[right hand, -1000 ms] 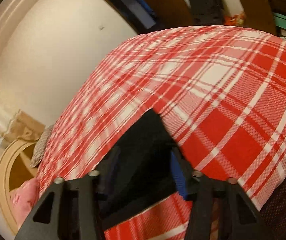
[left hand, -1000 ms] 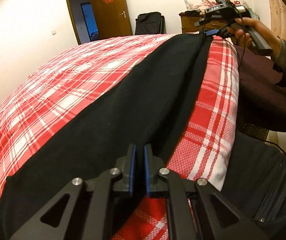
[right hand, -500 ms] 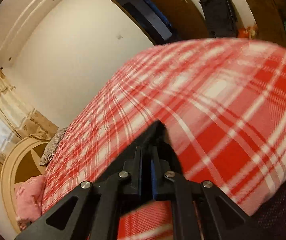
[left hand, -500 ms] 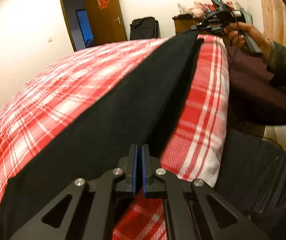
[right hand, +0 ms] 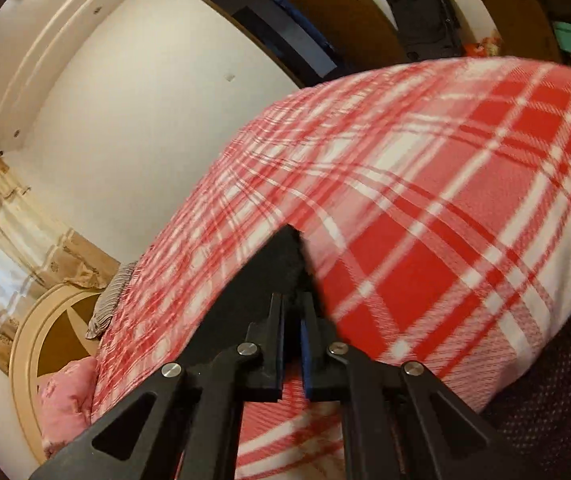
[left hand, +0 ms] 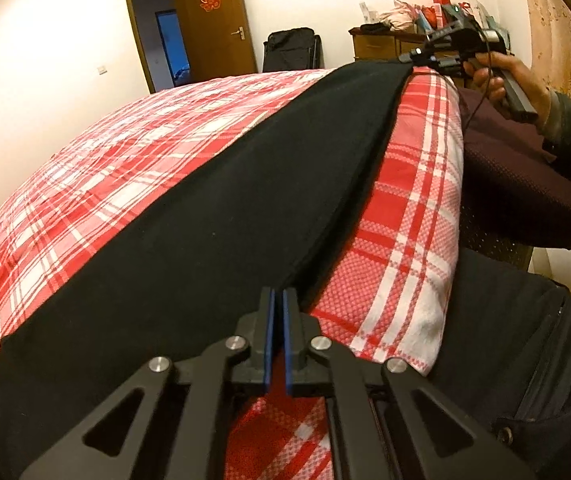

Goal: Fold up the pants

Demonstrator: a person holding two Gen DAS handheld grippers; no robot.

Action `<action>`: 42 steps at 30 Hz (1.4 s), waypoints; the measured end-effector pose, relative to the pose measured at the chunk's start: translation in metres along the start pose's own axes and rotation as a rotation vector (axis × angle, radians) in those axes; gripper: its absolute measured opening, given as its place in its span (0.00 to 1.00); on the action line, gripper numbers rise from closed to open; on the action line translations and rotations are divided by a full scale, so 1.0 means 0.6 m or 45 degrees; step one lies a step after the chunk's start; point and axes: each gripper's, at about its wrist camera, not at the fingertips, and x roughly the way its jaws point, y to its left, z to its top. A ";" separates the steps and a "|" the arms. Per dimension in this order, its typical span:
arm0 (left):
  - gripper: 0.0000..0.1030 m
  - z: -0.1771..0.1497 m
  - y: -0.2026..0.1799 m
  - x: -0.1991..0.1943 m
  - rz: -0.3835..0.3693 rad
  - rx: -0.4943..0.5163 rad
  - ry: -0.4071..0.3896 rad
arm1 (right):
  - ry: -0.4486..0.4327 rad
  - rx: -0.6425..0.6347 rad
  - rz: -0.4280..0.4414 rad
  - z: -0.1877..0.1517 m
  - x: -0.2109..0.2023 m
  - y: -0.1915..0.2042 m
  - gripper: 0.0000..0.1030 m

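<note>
Black pants (left hand: 205,220) lie stretched lengthwise along the near side of a bed with a red and white plaid cover (left hand: 105,152). My left gripper (left hand: 277,300) is shut on the near end of the pants' edge. At the far end, a hand (left hand: 501,76) holds my right gripper (left hand: 407,58), which pinches the other end. In the right wrist view the right gripper (right hand: 293,312) is shut on a raised corner of the black pants (right hand: 269,272) above the plaid cover (right hand: 425,208).
An open brown door (left hand: 213,20), a black bag (left hand: 291,50) and a cluttered wooden dresser (left hand: 381,46) stand behind the bed. A dark mesh seat (left hand: 525,200) is at the right. A headboard (right hand: 45,340) and pink pillow (right hand: 65,396) are at the bed's head.
The right gripper's fingers went from wide apart to shut on the pants' corner and rose slightly. The left gripper's gap narrowed onto the pants' edge.
</note>
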 end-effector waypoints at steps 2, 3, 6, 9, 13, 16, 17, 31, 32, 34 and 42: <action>0.04 0.000 0.003 0.002 -0.014 -0.017 -0.002 | 0.003 -0.031 -0.004 0.002 0.004 0.001 0.06; 0.06 0.000 0.005 0.002 -0.025 -0.030 -0.001 | 0.005 -0.048 -0.017 0.003 0.004 0.006 0.06; 0.07 0.001 0.007 -0.004 -0.053 -0.049 0.005 | 0.010 -0.043 -0.048 0.006 0.007 0.013 0.13; 0.15 -0.001 -0.004 -0.018 -0.052 -0.006 0.011 | -0.081 -0.060 -0.184 0.008 -0.018 0.025 0.49; 0.34 -0.007 -0.004 -0.055 -0.019 0.012 -0.037 | -0.225 -0.163 -0.228 0.003 -0.068 0.084 0.49; 0.43 -0.010 0.017 -0.075 0.041 -0.022 -0.074 | -0.157 -0.325 -0.151 -0.020 -0.055 0.157 0.49; 0.43 -0.012 0.026 -0.078 0.070 -0.040 -0.075 | -0.060 -0.418 -0.103 -0.040 -0.030 0.195 0.49; 0.46 -0.093 0.129 -0.069 0.299 -0.356 0.062 | 0.688 -1.116 0.010 -0.369 0.191 0.379 0.49; 0.48 -0.096 0.128 -0.071 0.291 -0.367 0.054 | 0.701 -1.126 0.008 -0.373 0.189 0.373 0.49; 0.50 -0.100 0.127 -0.076 0.280 -0.387 0.045 | 0.750 -1.131 0.005 -0.377 0.184 0.371 0.49; 0.57 -0.090 0.134 -0.094 0.331 -0.445 -0.021 | 0.640 -1.130 0.068 -0.362 0.163 0.408 0.49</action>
